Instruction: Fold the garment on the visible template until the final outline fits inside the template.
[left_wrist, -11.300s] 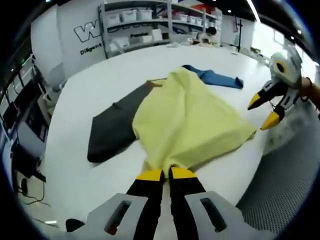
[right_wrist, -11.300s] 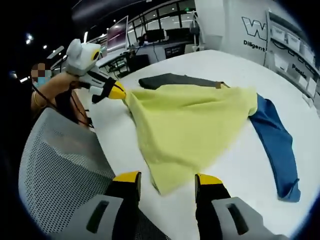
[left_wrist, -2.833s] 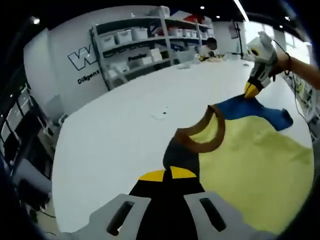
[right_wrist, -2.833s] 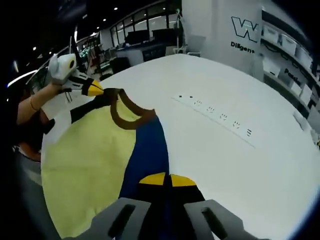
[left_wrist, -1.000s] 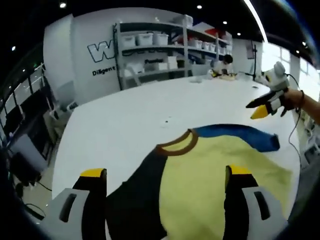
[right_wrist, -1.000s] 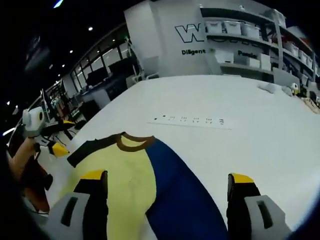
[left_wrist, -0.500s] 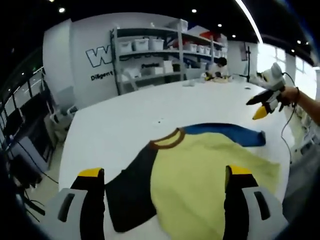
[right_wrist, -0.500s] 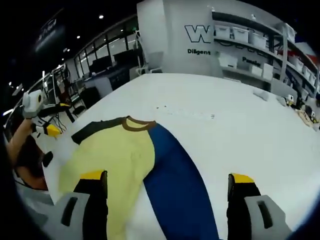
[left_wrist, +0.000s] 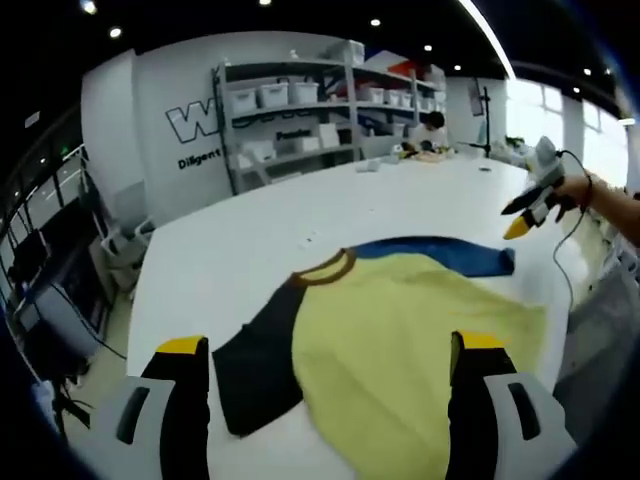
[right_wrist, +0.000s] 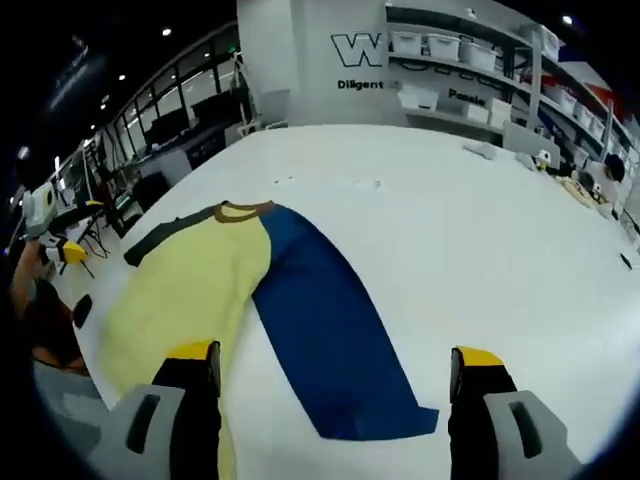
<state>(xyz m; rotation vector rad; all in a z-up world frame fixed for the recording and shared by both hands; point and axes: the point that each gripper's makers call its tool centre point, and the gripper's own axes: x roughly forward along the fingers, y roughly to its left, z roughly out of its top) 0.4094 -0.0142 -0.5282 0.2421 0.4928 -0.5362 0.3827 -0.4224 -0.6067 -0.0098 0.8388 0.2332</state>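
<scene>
Near the table's (right_wrist: 480, 230) front edge, the garment (left_wrist: 400, 320) is lying spread flat, yellow body between a black sleeve (left_wrist: 255, 365) and a blue sleeve (right_wrist: 325, 330), brown collar (left_wrist: 325, 268) pointing toward the shelving (left_wrist: 300, 95). The left gripper (left_wrist: 325, 345) and right gripper (right_wrist: 335, 355) are hovering above it with jaws wide apart, gripping nothing.

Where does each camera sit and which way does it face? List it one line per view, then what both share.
Left gripper view: rides the left gripper, jaws open, facing across the shirt toward the shelves; the right gripper and a forearm show at right.
Right gripper view: rides the right gripper, jaws open, looking along the blue sleeve; the left gripper shows at left.
Shared: the shirt, white table, shelves.
</scene>
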